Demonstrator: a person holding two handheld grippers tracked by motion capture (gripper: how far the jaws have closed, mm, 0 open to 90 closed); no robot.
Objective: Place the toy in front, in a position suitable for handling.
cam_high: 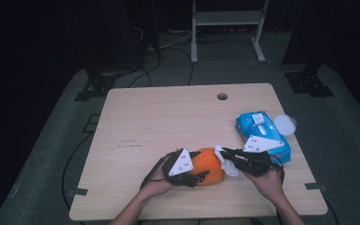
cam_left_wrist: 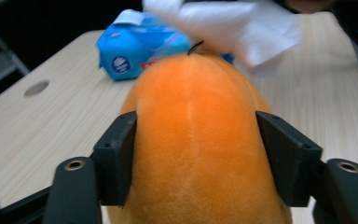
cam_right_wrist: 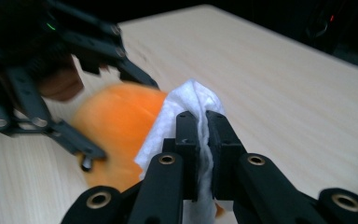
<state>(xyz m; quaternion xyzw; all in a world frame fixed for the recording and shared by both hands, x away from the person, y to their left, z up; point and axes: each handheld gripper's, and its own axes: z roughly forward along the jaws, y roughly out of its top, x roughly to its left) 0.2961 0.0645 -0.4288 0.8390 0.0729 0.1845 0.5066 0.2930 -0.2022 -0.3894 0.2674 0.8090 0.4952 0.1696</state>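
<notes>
An orange plush ball (cam_high: 211,166) rests on the wooden table (cam_high: 168,117) near its front edge. My left gripper (cam_high: 203,165) comes in from the left and is shut on it; in the left gripper view both black jaws press into the sides of the ball (cam_left_wrist: 196,140). My right gripper (cam_high: 222,151) reaches in from the right, shut on a white wipe (cam_high: 227,166). In the right gripper view the wipe (cam_right_wrist: 186,100) is pinched between the jaws of that gripper (cam_right_wrist: 203,121) and lies against the ball (cam_right_wrist: 116,126). The wipe (cam_left_wrist: 233,28) drapes over the ball's far end.
A blue pack of wipes (cam_high: 265,133) lies at the table's right edge behind my right hand, with a white round lid (cam_high: 285,124) beside it. A cable hole (cam_high: 222,96) sits near the far edge. The table's left and middle are bare wood.
</notes>
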